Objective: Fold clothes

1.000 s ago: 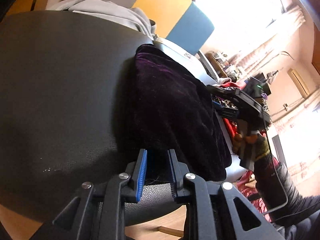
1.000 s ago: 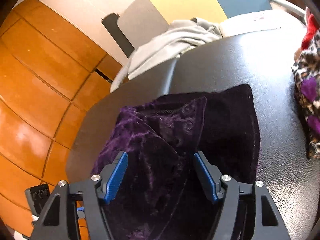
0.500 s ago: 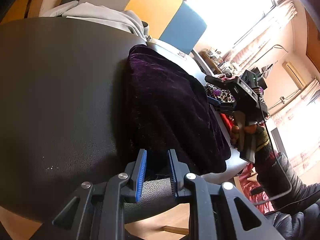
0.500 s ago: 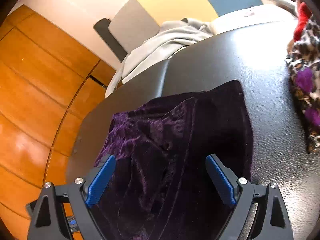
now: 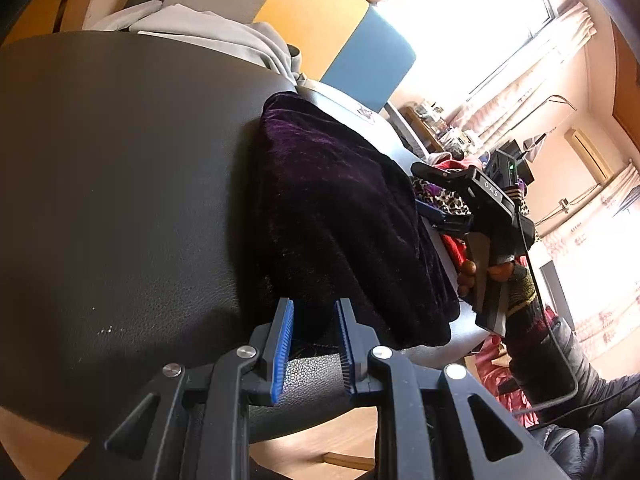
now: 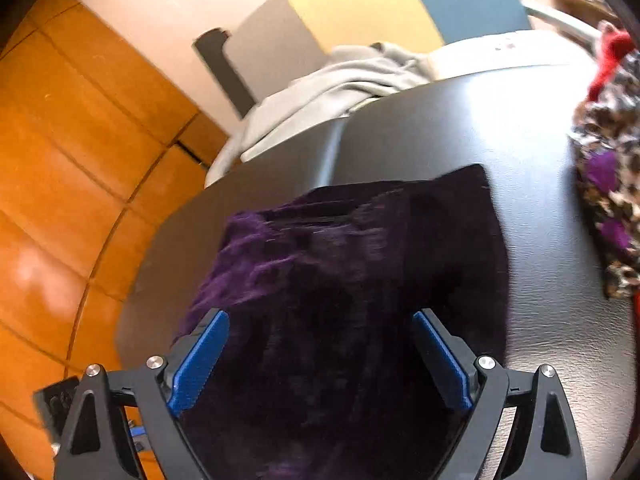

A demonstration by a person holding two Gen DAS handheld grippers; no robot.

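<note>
A dark purple velvet garment [image 5: 340, 208] lies folded on the black leather table [image 5: 120, 200]. My left gripper [image 5: 315, 308] sits low at its near edge, its blue pads narrowly set with a bunch of the cloth's edge between them. In the right wrist view the same garment [image 6: 360, 280] spreads out under my right gripper [image 6: 320, 318], whose jaws stand wide open above it with nothing pressed between the pads. From the left wrist view the right gripper [image 5: 424, 190] hovers at the garment's far side, held by a person's hand [image 5: 500, 272].
A grey garment [image 6: 340, 80] is heaped at the table's far edge. A leopard-print cloth [image 6: 612, 184] with red fabric lies at the right side. Behind stand grey, yellow and blue panels [image 5: 320, 40]. Wooden floor [image 6: 60, 200] lies beyond the table's left rim.
The right gripper's jaws have spread wide and let go of the purple garment, and its raised fold has settled flat. The left gripper has kept its place and its narrow opening.
</note>
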